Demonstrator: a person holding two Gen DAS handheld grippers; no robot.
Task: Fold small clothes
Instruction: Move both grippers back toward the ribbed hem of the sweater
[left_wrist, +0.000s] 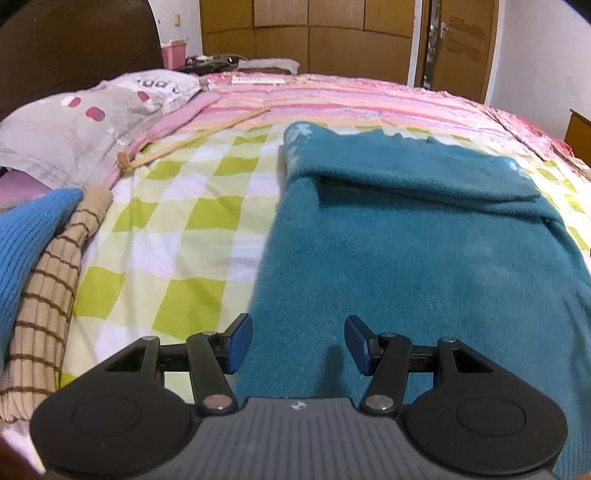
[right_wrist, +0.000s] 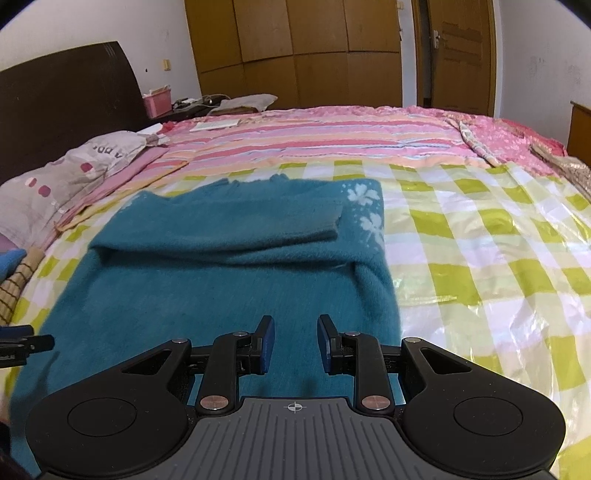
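Observation:
A teal fleece sweater (left_wrist: 424, 236) lies flat on the green-checked bedsheet (left_wrist: 177, 229), both sleeves folded across its upper part. It also shows in the right wrist view (right_wrist: 221, 288), with white flower prints near its far right corner. My left gripper (left_wrist: 298, 343) is open and empty, low over the sweater's near left edge. My right gripper (right_wrist: 296, 343) is open and empty over the sweater's near right part. The left gripper's tip (right_wrist: 22, 345) shows at the right view's left edge.
A blue knit (left_wrist: 26, 240) and a beige striped knit (left_wrist: 48, 295) lie at the left. A grey pillow (left_wrist: 85, 122) and a dark headboard (right_wrist: 62, 92) are at the far left. A pink striped quilt (right_wrist: 325, 136) covers the far bed. Wardrobes and a door stand behind.

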